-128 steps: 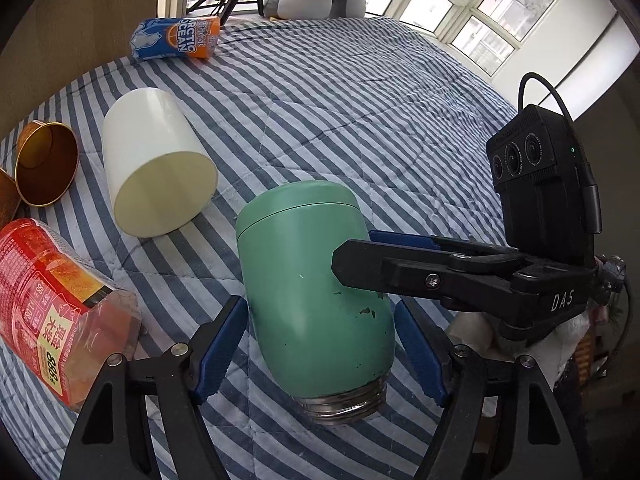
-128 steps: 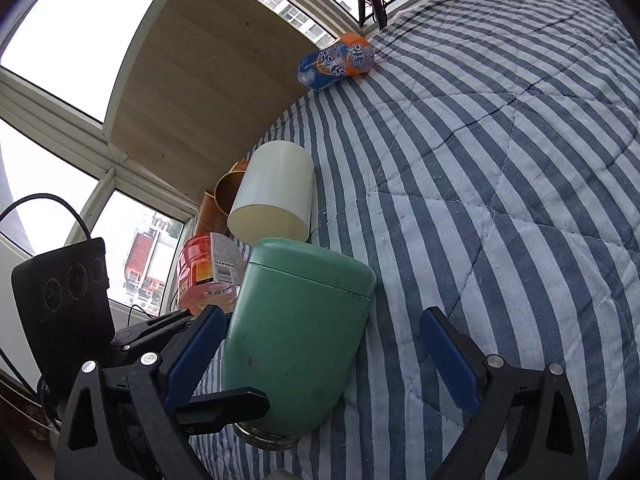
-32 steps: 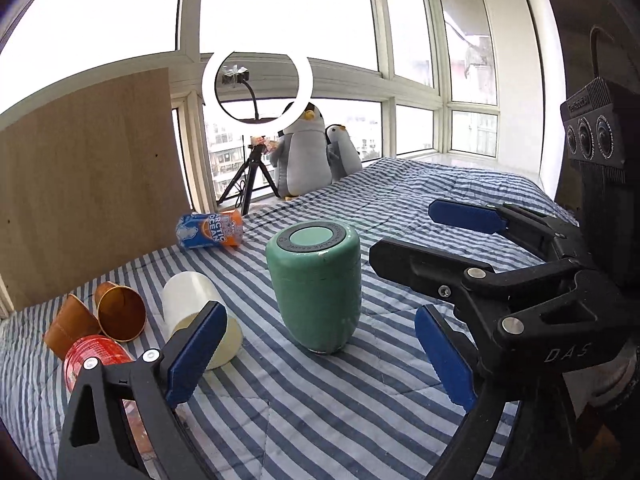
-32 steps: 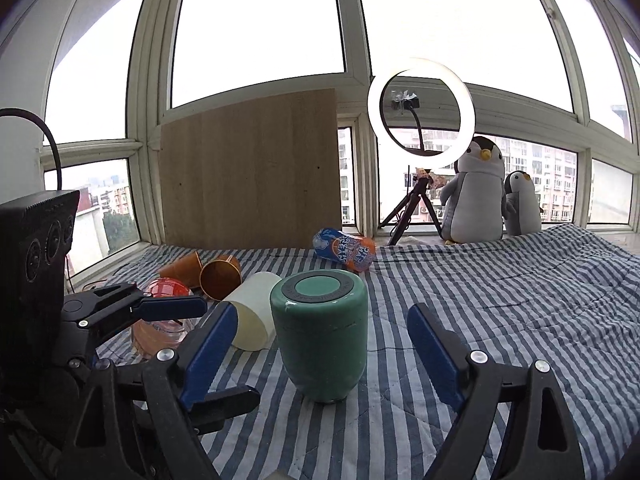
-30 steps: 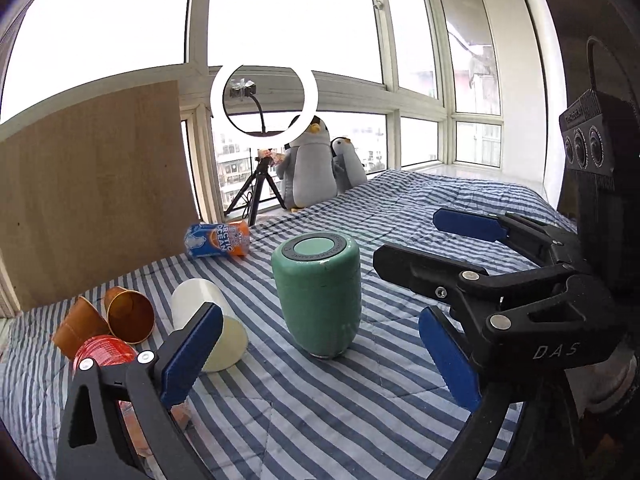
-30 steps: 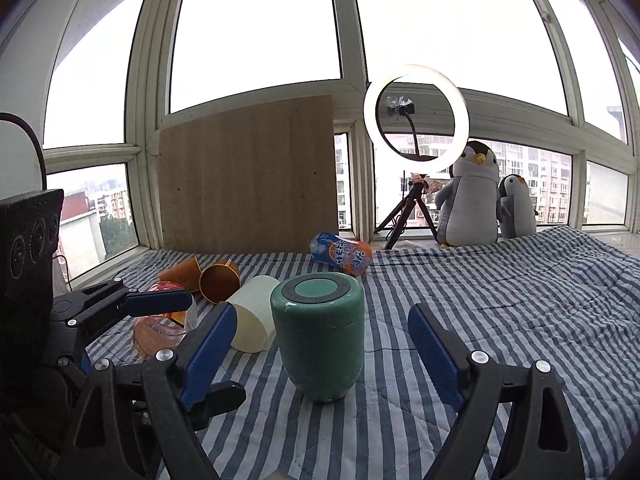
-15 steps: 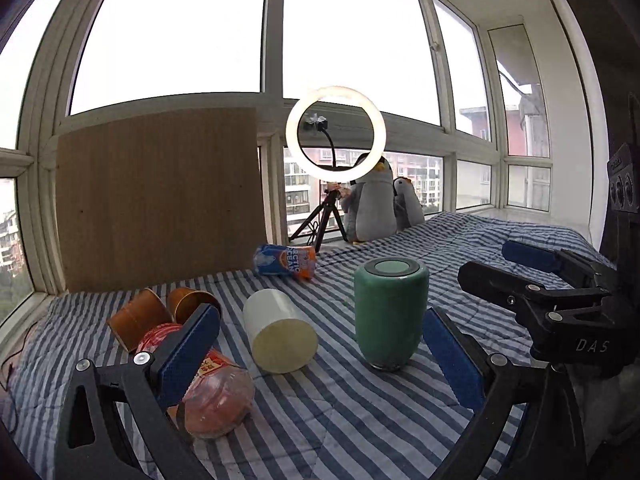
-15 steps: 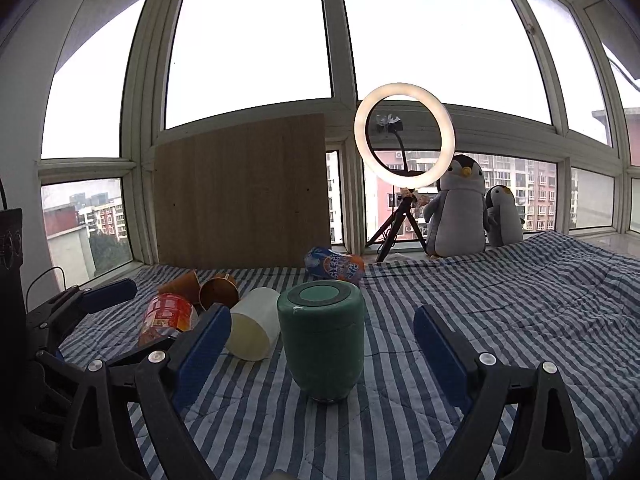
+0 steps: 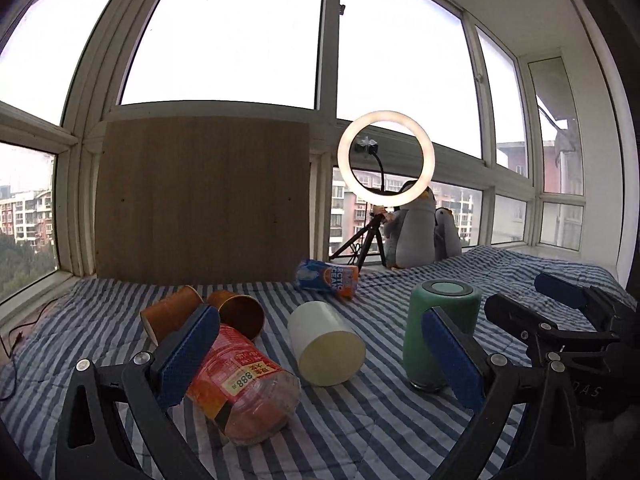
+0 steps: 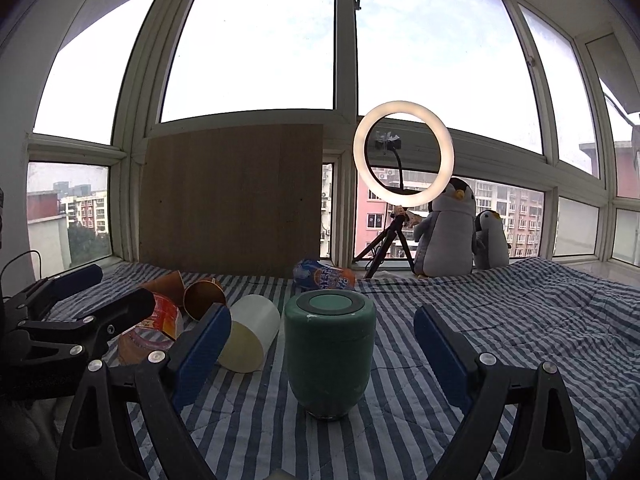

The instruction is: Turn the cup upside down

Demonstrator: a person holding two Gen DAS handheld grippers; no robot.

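Observation:
The green cup stands upside down on the striped blanket, its flat base up and its metal threaded mouth down. In the left wrist view it stands right of centre. My right gripper is open and empty, drawn back, with the cup seen between its blue pads but apart from them. My left gripper is open and empty, pulled back to the cup's left; its right blue pad overlaps the cup in view. The right gripper also shows in the left wrist view.
A cream cup lies on its side left of the green cup. A red-labelled plastic jar, two brown paper cups and a blue-orange can lie beyond. A ring light on a tripod, two plush penguins and a wooden board stand by the windows.
Both grippers have let go of the green cup and drawn back from it. The left gripper has swung left, so the cup sits further right in its view. The cup stays upside down.

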